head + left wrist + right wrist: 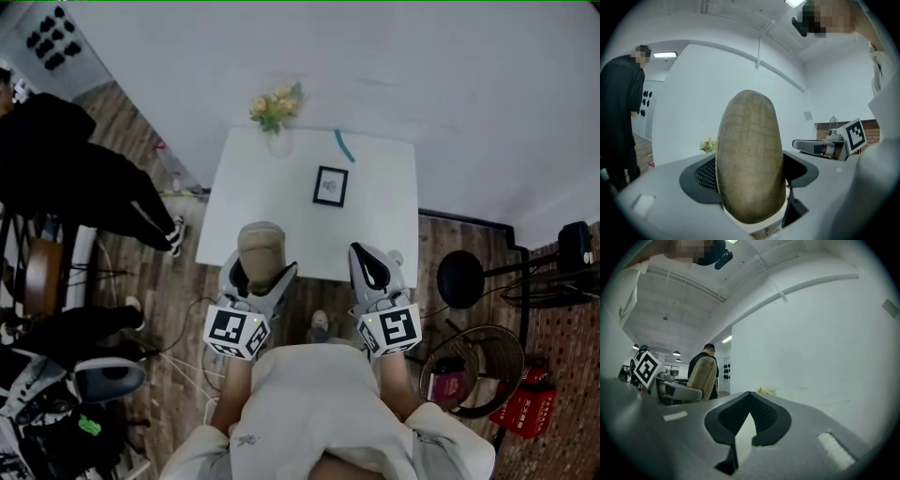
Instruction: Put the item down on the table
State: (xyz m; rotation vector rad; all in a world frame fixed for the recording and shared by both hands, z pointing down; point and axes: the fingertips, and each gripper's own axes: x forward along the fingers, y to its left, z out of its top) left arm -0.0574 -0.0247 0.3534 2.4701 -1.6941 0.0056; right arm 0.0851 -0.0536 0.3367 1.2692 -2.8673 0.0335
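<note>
Head view. The white table point(375, 234) stood with its far edge against the wall. A vase of flowers point(277, 111) was at the far-left corner, a teal strip point(345, 146) lay near the far edge, and a small picture frame point(330, 186) sat around mid-top. The near half and the right side of the tabletop were bare. A person in dark clothes point(66, 169) was off the left edge and a black stool point(461, 278) off the right edge. The left gripper point(262, 281) was at the near edge by the near-left corner, clamped on a tan oval item point(262, 248). The item's rounded end pointed toward the far edge and overlapped the near-left corner. Whether it touched the top could not be told. The right gripper point(375, 262) was at the near edge toward the near-right corner.

Left gripper view. The jaws were held apart only by the tan oval item, with one dark pad pressed on each of its flanks. Its long axis stood upright in this view, rounded end up. The flowers showed small beyond it and the right gripper lay to the right.

Right gripper view. The jaw tips met, with only a thin wedge of gap below them and nothing between. To the left, the item stood upright in the left gripper.
</note>
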